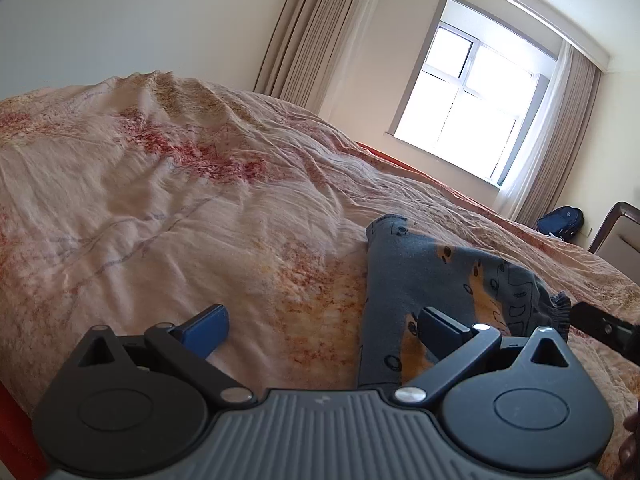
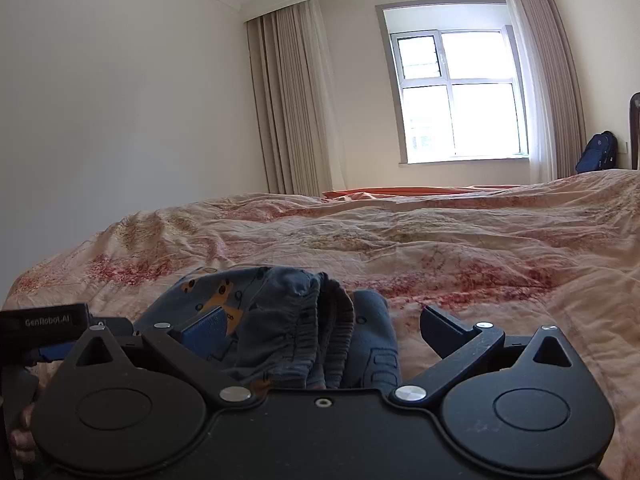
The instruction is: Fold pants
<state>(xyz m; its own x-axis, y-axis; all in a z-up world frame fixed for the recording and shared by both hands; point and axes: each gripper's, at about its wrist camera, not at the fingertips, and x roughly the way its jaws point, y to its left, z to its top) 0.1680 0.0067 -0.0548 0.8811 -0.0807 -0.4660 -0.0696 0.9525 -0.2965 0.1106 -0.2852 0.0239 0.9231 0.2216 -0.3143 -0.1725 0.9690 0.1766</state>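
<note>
A bed [image 1: 168, 184] under a crumpled pink and red floral cover fills both views, and the blue pants [image 1: 444, 292] with orange print lie on it as a folded bundle near its front edge. In the left wrist view their long axis runs from the camera away toward the window [image 1: 468, 104]; the gathered elastic end [image 1: 560, 312] sits at the bundle's right side.

The left gripper [image 1: 324, 326] is spread fully wide and grips nothing: its left finger [image 1: 208, 330] hangs over bare cover, its right finger [image 1: 440, 330] over the pants' near part, though whether it touches the cloth cannot be told. The right gripper [image 2: 324, 330] is also released, jaws wide apart, with the bunched waistband lying between them and no pad pressing on it.

Only the right wrist view shows the waistband opening head-on and the left gripper's body at the left edge. Only the left wrist view shows the pants' full length. A blue backpack [image 2: 598, 152] stands by the far wall.
</note>
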